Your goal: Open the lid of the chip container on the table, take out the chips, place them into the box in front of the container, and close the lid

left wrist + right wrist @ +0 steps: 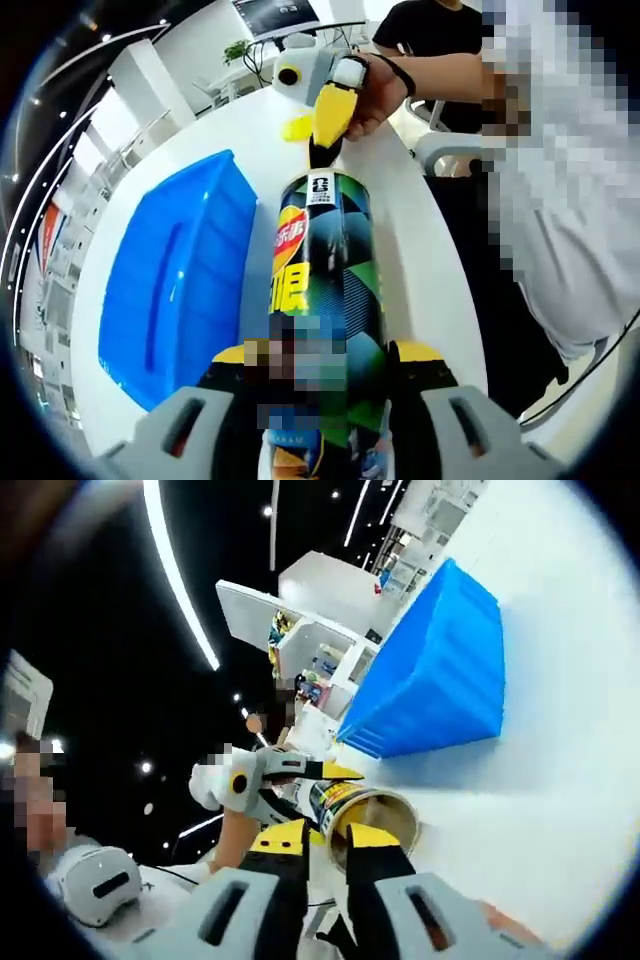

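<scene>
Jaws of the left gripper (pixel 325 385) clamp the chip can (pixel 325 290) near its base, holding it lifted and tipped roughly level above the white table (pixel 425 250); jaws of the right gripper (pixel 325 845) stand narrow at the can's far end, and whether they pinch its rim or a chip cannot be told. In the left gripper view the can runs lengthwise away from the camera, with the right gripper (pixel 325 125) meeting its mouth and a hand (pixel 375 95) behind it. In the right gripper view the can's mouth (pixel 375 825) appears as an open metallic ring, so the lid seems already off, and the left gripper (pixel 260 780) shows behind it. The blue box (pixel 175 285) lies just beside the can; the right gripper view shows the same blue box (pixel 435 680) on the table beyond the mouth. The step in hand is judged to be drawing chips out. To do it well, keep the left grip firm and steady, enter along the can's axis, close gently to avoid crushing, then carry the chips over the box before releasing.
</scene>
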`<state>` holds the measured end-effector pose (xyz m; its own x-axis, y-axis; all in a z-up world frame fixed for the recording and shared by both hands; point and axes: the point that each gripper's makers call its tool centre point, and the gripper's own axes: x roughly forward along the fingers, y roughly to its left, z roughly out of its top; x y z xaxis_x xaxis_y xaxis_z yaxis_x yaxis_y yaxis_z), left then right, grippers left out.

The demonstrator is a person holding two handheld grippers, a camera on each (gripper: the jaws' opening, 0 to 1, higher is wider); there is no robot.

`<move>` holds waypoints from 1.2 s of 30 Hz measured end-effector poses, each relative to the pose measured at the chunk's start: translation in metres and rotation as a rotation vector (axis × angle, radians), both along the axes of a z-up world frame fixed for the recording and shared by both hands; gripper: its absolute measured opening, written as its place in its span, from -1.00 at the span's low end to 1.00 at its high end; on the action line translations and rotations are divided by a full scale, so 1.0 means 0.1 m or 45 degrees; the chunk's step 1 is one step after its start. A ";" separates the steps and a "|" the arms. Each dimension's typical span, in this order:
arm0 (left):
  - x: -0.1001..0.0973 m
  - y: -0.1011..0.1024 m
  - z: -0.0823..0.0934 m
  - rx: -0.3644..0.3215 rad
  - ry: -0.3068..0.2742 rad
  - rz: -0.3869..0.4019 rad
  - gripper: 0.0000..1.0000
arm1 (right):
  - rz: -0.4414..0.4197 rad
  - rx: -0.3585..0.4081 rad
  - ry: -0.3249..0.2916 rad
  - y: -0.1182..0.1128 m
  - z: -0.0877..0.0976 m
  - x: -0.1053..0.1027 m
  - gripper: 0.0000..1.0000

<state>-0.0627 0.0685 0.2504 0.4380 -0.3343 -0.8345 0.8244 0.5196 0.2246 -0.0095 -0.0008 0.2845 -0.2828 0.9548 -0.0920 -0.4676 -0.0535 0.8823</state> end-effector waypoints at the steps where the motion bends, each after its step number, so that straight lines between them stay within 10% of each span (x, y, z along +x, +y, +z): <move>1: 0.00 0.00 0.00 -0.001 -0.001 0.000 -0.02 | 0.000 0.002 0.003 0.00 0.00 0.00 -0.79; 24: -0.02 -0.03 0.02 -0.001 -0.060 -0.010 -0.02 | 0.050 -0.113 0.059 0.05 0.02 -0.15 -0.97; 36: 0.04 -0.08 0.23 -0.095 -0.167 0.039 -0.02 | 0.072 -0.221 0.042 0.05 0.48 -0.16 -0.98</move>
